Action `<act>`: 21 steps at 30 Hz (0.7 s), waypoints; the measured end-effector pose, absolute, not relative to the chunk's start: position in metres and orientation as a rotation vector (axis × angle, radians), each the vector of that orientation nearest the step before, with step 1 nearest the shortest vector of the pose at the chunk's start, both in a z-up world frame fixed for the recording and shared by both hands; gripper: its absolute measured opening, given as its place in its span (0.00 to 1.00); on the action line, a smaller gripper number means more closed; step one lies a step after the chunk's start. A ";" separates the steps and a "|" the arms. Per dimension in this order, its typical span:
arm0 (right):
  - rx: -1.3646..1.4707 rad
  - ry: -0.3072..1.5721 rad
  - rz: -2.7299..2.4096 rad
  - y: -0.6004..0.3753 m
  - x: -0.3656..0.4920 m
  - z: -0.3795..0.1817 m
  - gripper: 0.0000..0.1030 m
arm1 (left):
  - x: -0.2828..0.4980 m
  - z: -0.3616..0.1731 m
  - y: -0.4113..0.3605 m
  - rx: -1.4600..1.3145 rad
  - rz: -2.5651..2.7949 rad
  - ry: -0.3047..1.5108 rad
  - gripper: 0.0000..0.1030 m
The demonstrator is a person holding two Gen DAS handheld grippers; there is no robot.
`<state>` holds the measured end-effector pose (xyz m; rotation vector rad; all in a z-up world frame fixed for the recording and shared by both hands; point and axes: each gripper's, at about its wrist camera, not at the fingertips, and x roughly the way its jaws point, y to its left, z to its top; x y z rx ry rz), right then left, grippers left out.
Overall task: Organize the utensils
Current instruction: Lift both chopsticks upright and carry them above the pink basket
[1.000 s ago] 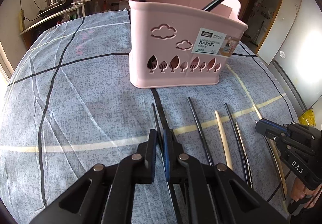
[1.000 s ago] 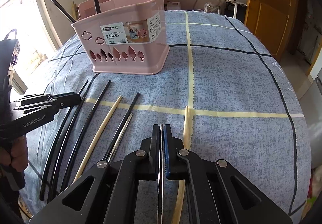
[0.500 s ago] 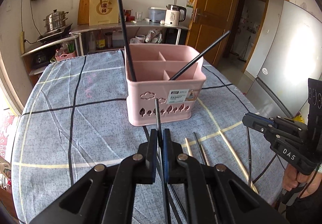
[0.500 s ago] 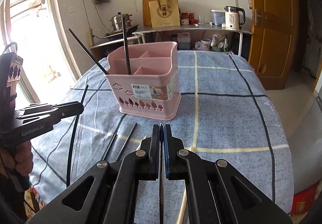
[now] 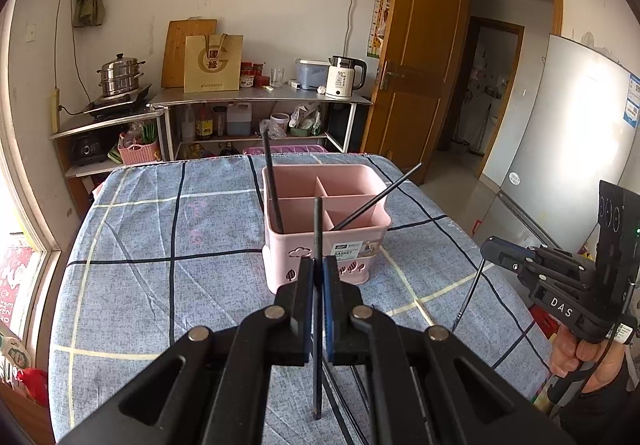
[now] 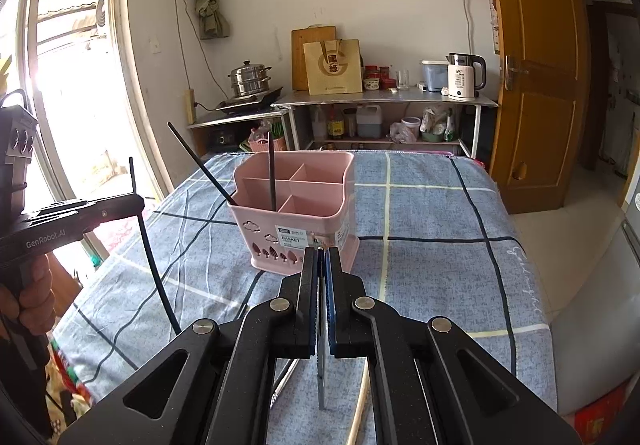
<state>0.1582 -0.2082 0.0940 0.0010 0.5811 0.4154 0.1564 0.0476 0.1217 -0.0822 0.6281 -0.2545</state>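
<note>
my left tongs point(image 5: 318, 277) clamp a black chopstick point(image 5: 318, 229); my right tongs point(image 6: 320, 269) pinch a thin grey stick point(image 6: 320, 377). the pink basket point(image 5: 326, 245) sits ahead on the table point(image 5: 160, 245), two chopsticks inside.

Left gripper point(image 5: 318, 277) fingers clamped shut; right gripper point(image 6: 320, 269) likewise; both angled downward.

Standing chopsticks point(image 5: 273, 181) probably crowd basket point(image 5: 326, 229) mouth.

Glossy pink plastic basket point(image 5: 326, 245), woven tablecloth point(image 5: 160, 285)
</note>
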 end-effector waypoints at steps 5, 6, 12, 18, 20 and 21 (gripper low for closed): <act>0.000 0.570 0.428 -0.208 0.157 0.098 0.03 | 0.156 0.123 0.048 -0.083 -0.261 0.628 0.05; 0.000 0.569 0.430 -0.208 0.158 0.099 0.03 | 0.157 0.123 0.048 -0.081 -0.260 0.629 0.05; -0.009 0.550 0.454 -0.204 0.159 0.107 0.03 | 0.163 0.131 0.047 -0.074 -0.266 0.630 0.05; -0.013 0.510 0.484 -0.195 0.167 0.127 0.03 | 0.175 0.152 0.046 -0.081 -0.284 0.613 0.05; -0.018 0.490 0.499 -0.189 0.171 0.137 0.03 | 0.181 0.161 0.046 -0.082 -0.287 0.604 0.05; -0.023 0.477 0.506 -0.185 0.172 0.142 0.03 | 0.184 0.167 0.046 -0.084 -0.288 0.600 0.05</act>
